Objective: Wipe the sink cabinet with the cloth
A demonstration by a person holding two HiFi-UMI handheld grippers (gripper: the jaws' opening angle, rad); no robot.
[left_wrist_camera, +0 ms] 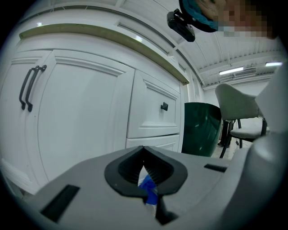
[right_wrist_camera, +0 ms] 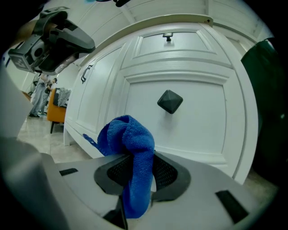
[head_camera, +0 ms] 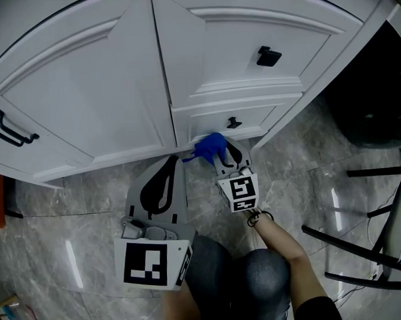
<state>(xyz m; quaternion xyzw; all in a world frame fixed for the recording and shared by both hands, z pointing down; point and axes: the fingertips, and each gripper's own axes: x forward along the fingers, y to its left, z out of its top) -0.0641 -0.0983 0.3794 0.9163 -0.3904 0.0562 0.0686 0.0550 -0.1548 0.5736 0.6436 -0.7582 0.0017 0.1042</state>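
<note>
The cloth (right_wrist_camera: 130, 148) is a blue bunch clamped between the jaws of my right gripper (right_wrist_camera: 135, 167). It sits at the foot of the sink cabinet (head_camera: 85, 95), just below the lower drawer (right_wrist_camera: 180, 130). I cannot tell whether it touches the panel yet.

To wipe well, I judge I should press the bunched top flat against the white front and sweep in long passes. The loose tail should stay clear of the jaws.

The drawer knob (right_wrist_camera: 170, 101) at 1 o'clock from the cloth will snag a straight stroke, so I would go around it.

My left gripper (head_camera: 163, 185) waits at 7 o'clock of the cloth, with jaws together and holding nothing.

A chair (head_camera: 383, 241) stands at 4 o'clock, well apart, and a dark green bin (left_wrist_camera: 202, 128) is beside the cabinet's end.
</note>
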